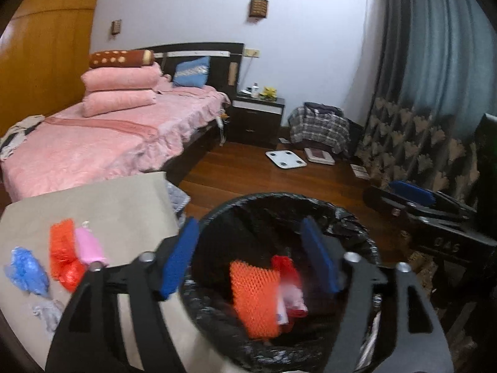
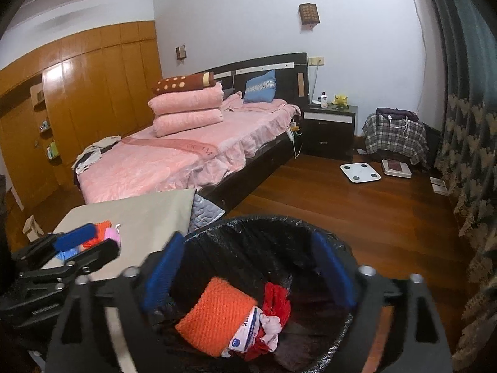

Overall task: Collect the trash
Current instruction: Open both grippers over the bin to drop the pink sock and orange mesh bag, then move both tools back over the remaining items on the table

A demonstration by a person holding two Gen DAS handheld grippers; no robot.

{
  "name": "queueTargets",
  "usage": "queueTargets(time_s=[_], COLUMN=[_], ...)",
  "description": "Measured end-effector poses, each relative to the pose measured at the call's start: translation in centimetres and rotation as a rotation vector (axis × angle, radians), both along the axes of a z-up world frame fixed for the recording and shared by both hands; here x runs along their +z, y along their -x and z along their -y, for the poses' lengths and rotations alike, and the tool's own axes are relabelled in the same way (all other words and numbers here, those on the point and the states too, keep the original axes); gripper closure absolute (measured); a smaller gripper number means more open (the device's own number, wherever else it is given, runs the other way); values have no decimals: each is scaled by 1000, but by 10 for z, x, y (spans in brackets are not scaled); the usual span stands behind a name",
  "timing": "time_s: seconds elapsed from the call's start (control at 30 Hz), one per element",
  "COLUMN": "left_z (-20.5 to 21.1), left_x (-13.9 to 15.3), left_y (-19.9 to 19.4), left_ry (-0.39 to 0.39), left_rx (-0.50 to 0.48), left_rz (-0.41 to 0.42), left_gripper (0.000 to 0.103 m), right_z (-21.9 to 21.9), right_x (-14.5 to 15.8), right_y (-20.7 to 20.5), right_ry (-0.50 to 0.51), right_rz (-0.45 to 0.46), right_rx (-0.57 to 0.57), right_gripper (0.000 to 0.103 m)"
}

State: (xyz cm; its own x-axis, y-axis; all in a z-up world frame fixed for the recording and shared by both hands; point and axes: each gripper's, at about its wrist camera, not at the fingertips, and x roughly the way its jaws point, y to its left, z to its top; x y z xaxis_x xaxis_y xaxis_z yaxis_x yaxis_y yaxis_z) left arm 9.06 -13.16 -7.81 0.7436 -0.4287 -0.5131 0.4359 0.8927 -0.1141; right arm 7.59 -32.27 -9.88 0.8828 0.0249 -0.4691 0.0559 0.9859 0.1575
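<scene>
A bin with a black liner stands beside a beige-covered table. Inside lie an orange foam net, red plastic and a small white and blue packet. My left gripper is open and empty over the bin mouth. My right gripper is open and empty over the bin too. On the table lie an orange net, a pink piece, a blue crumpled bag and a grey scrap.
A bed with pink covers stands behind the table. A nightstand, a white scale and a chair under plaid cloth are at the back. Curtains hang at the right. Wooden floor lies beyond the bin.
</scene>
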Motion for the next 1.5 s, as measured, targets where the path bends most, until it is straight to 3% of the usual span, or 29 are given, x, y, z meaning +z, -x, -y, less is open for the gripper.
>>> queueTargets(time_s=[0.07, 0.2, 0.77, 1.13, 1.5], left_z=[-12, -37, -146, -206, -228], left_x=[3, 9, 18, 2, -31], left_y=[4, 7, 30, 37, 33], left_ry=[-14, -22, -55, -88, -105], left_rx=[43, 115, 374, 513, 562], left_rz=[17, 26, 37, 8, -71], left_gripper=[18, 13, 12, 12, 12], right_z=[-2, -12, -111, -169, -195], right_x=[2, 7, 3, -14, -39], right_y=[2, 0, -18, -32, -46], right_ry=[-11, -17, -2, 17, 30], right_rz=[13, 22, 23, 14, -37], right_rx=[7, 37, 239, 346, 383], right_gripper=[5, 6, 6, 6, 6])
